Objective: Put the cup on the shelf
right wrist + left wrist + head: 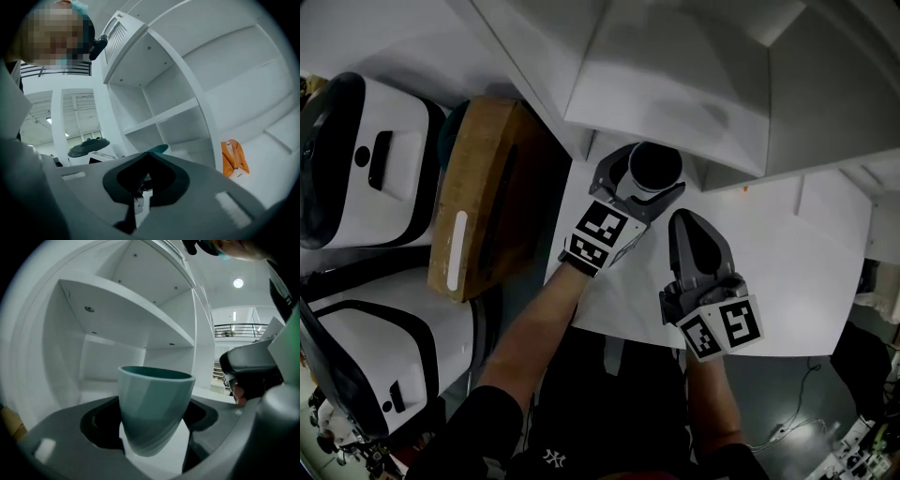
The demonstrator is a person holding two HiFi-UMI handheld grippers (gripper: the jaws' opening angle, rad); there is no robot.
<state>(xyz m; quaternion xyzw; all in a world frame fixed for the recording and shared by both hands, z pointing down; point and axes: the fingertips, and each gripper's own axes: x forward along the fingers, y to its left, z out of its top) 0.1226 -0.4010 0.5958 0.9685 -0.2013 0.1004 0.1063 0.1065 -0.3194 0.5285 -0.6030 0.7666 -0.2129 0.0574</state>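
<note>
Left gripper [639, 187]: jaws pinch the teal, faceted, tapered cup [154, 404] low on its body, one jaw on each side.
Cup: upright, mouth up, at the tabletop's far-left corner, right in front of the white shelf unit [133, 298]. I cannot tell whether its base touches the tabletop.
Shelf unit: stands along the far edge of the white tabletop [806, 281]. The open compartments facing the cup are bare white.
Right gripper [692, 225]: jaws pressed together with nothing between them. It sits mid-table, nearer the near edge, just beside the left gripper but not touching it. Its tip points at the far edge.
Right gripper view: the cup's rim peeks just over the closed jaw tip.
Off the left edge: a brown cardboard box [478, 202], then white machines with black trim [370, 159] farther left.
Arms: two bare forearms come in over the near edge.
</note>
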